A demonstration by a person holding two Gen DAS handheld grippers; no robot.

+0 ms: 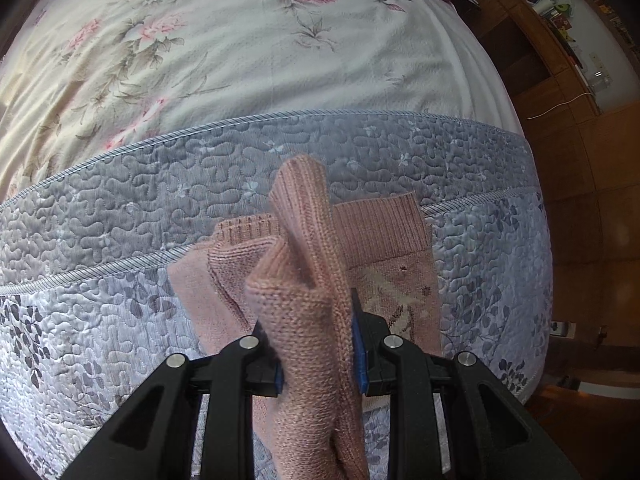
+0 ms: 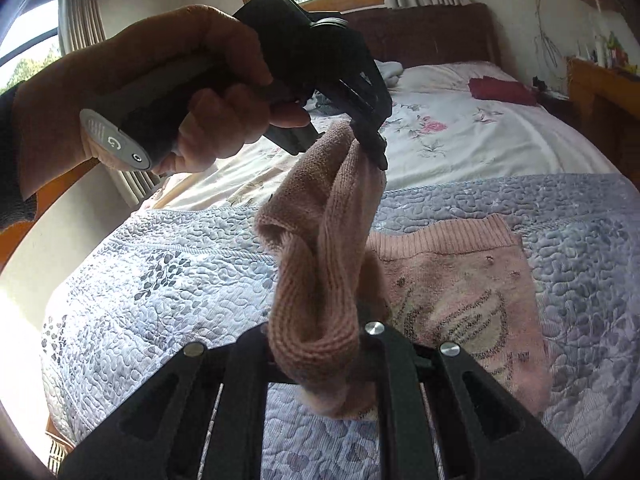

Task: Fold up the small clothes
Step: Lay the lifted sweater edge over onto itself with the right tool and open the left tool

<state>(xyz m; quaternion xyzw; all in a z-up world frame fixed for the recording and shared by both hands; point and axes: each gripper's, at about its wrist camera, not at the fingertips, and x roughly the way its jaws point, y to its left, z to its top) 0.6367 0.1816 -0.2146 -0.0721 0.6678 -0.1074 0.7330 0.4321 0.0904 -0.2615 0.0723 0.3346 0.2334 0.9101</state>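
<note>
Pink knit sweater (image 2: 452,280) half-lifted off the bed (image 1: 200,208), my left gripper (image 1: 320,344) and right gripper (image 2: 320,356) both clamped on its bunched edge, fold barely started.

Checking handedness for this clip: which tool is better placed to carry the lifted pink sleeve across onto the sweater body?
Left, probably: the left tool grips the sleeve at its raised end; the right tool holds it lower.
</note>
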